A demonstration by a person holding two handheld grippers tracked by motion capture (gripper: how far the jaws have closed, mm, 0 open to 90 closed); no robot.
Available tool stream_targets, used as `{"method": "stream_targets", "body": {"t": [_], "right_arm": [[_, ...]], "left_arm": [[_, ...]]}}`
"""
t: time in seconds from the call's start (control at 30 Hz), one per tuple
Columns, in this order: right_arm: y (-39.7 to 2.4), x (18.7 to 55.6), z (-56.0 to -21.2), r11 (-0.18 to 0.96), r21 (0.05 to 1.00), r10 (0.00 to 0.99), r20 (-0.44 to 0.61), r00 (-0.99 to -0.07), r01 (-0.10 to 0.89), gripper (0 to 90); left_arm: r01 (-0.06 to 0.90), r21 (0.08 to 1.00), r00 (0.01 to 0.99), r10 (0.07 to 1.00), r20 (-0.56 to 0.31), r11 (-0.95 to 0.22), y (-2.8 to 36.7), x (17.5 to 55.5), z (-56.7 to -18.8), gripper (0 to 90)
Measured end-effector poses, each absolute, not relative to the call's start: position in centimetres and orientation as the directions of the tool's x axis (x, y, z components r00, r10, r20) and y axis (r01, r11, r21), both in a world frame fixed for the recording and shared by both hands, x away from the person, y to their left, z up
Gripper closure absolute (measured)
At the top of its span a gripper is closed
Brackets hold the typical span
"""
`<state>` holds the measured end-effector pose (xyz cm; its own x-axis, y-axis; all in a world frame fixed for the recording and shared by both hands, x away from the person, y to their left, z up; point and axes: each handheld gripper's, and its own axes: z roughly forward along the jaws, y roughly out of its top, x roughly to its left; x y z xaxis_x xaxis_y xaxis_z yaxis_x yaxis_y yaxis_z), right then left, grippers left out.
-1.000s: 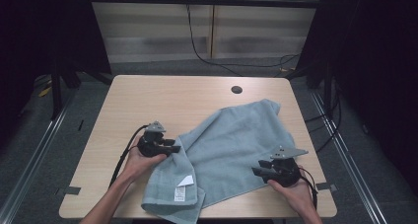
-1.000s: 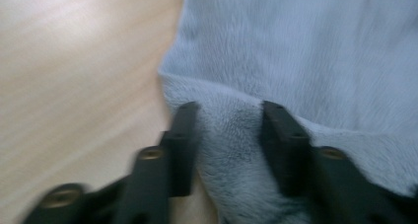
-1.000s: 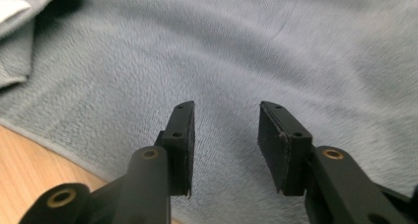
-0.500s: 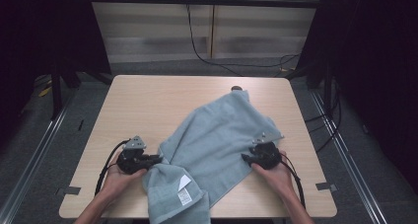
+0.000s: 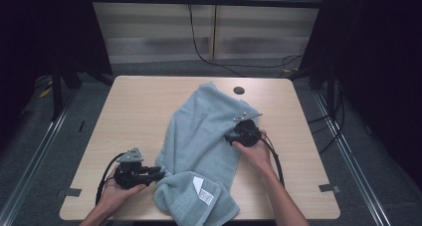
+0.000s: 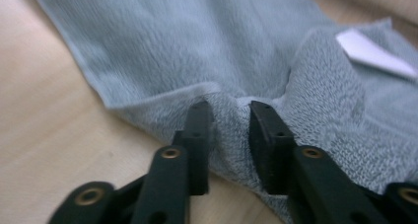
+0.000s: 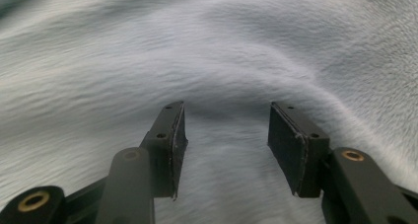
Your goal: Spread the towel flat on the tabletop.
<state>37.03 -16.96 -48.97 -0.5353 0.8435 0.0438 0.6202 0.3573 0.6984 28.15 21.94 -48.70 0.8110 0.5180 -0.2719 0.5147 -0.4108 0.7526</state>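
Nearest the person, the left gripper (image 5: pixel 158 174) sits low on the bench (image 5: pixel 134 111) at the near left edge of the grey towel (image 5: pixel 204 131). In the left gripper view a raised fold of that towel (image 6: pixel 229 118) stands between the jaws. They have just been opening and stand a little apart, so whether the pads press the cloth I cannot tell. Just beyond the jaws to the right lies the folded-over near corner with its white label (image 6: pixel 374 56). Farther off, the right gripper (image 7: pixel 224 130) rests on the towel's right side, its jaws open and just widened, with flat pile between and beneath them, nothing gripped.

The risk, as I judge it: the left fold is thick and loosely caught, so a pull could slip it free. The right jaws, pressed flat on the cloth, may close on a single layer or on nothing, and drag the towel into a bunch.
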Motion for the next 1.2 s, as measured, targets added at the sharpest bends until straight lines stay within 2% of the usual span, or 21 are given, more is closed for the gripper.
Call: {"method": "stream_targets", "body": {"t": [0.2, 0.33, 0.47, 0.53, 0.57, 0.67, 0.7, 0.83, 0.93, 1.03, 1.2], "right_arm": [[-17.9, 31.7, -47.3, 0.391, 0.729, 0.783, 0.057, -0.619, 0.562, 52.0], [-18.6, 28.4, -47.7, 0.385, 0.729, 0.748, 0.113, -0.654, 0.566, 55.1], [-17.7, 26.1, -49.0, 0.430, 0.697, 0.702, 0.142, -0.698, 0.573, 55.5], [-16.8, 25.3, -49.3, 0.453, 0.691, 0.666, 0.159, -0.729, 0.564, 55.3], [-16.3, 25.0, -49.3, 0.462, 0.692, 0.646, 0.166, -0.745, 0.555, 54.9], [-15.7, 25.0, -49.2, 0.449, 0.709, 0.612, 0.199, -0.765, 0.544, 53.6], [-15.4, 25.0, -49.1, 0.451, 0.709, 0.607, 0.201, -0.769, 0.541, 52.7], [-14.5, 25.0, -49.7, 0.498, 0.689, 0.603, 0.161, -0.781, 0.527, 51.8], [-14.8, 25.0, -49.5, 0.518, 0.676, 0.612, 0.136, -0.779, 0.524, 51.7], [-16.0, 25.2, -49.4, 0.519, 0.663, 0.647, 0.107, -0.755, 0.539, 51.9], [-19.5, 25.2, -49.2, 0.494, 0.649, 0.734, 0.046, -0.678, 0.579, 52.4]], "left_arm": [[0.456, 0.817, 0.836, 0.484, -0.258, -0.353, 20.8, 27.7, -45.9, 58.2], [0.420, 0.805, 0.883, 0.394, -0.255, -0.420, 17.6, 28.0, -45.5, 50.9], [0.412, 0.766, 0.900, 0.353, -0.257, -0.493, 14.6, 28.4, -46.7, 42.1], [0.420, 0.730, 0.901, 0.340, -0.268, -0.539, 13.6, 28.4, -47.7, 41.5], [0.414, 0.723, 0.905, 0.335, -0.263, -0.552, 13.5, 28.3, -48.0, 44.6], [0.369, 0.717, 0.925, 0.306, -0.224, -0.592, 13.5, 27.8, -48.6, 75.8], [0.377, 0.723, 0.923, 0.298, -0.242, -0.579, 13.8, 27.8, -48.6, 82.1], [0.418, 0.781, 0.903, 0.308, -0.300, -0.463, 15.8, 28.2, -47.3, 84.2], [0.421, 0.827, 0.894, 0.324, -0.310, -0.373, 17.9, 28.1, -45.9, 84.3], [0.420, 0.855, 0.891, 0.317, -0.325, -0.304, 19.6, 28.0, -45.0, 84.3], [0.388, 0.881, 0.910, 0.264, -0.320, -0.271, 21.2, 26.7, -44.5, 84.2]]}}
